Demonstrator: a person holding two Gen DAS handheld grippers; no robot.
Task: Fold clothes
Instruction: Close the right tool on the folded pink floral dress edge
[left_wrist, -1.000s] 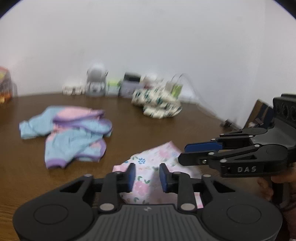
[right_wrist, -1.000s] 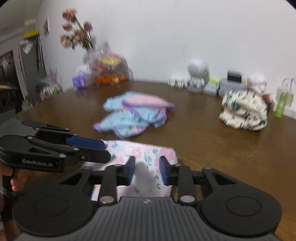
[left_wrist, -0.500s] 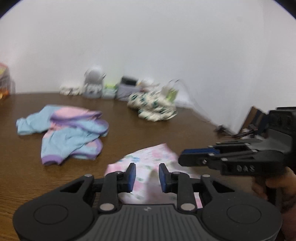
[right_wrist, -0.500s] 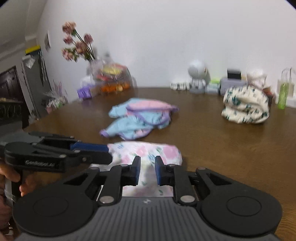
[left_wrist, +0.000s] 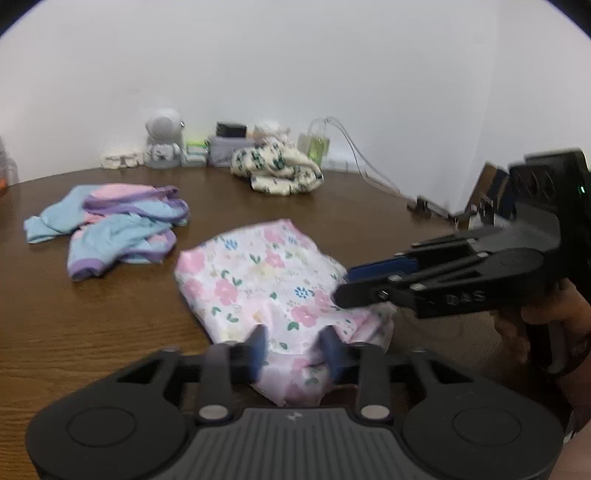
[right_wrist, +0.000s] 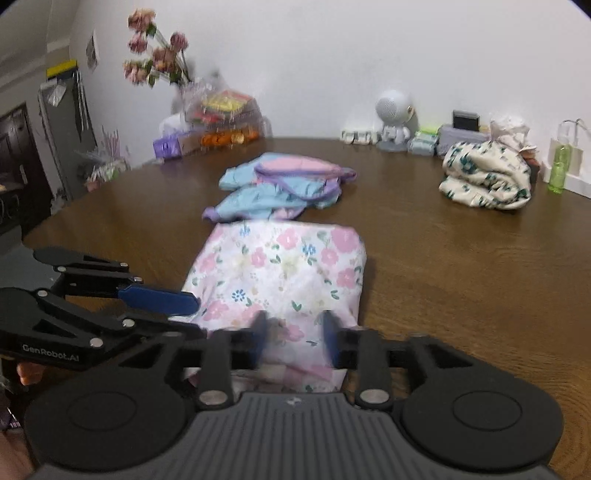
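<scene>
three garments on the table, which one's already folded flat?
The pink floral garment, lying as a flat rectangle right at both tongs. The blue-and-purple one and the cream green-print one lie crumpled further back.

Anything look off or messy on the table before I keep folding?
Nothing spilled or damaged. The floral garment lies folded between both grippers. The blue and pink garment behind it is a rumpled, unfolded heap, and the cream patterned garment is bunched by the wall. Those look merely unfolded, not odd.

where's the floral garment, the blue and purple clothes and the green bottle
floral garment (left_wrist: 258, 273), left wrist view, middle of its top layer
blue and purple clothes (right_wrist: 284, 186), right wrist view, centre of the heap
green bottle (right_wrist: 558, 171), right wrist view, its body
</scene>
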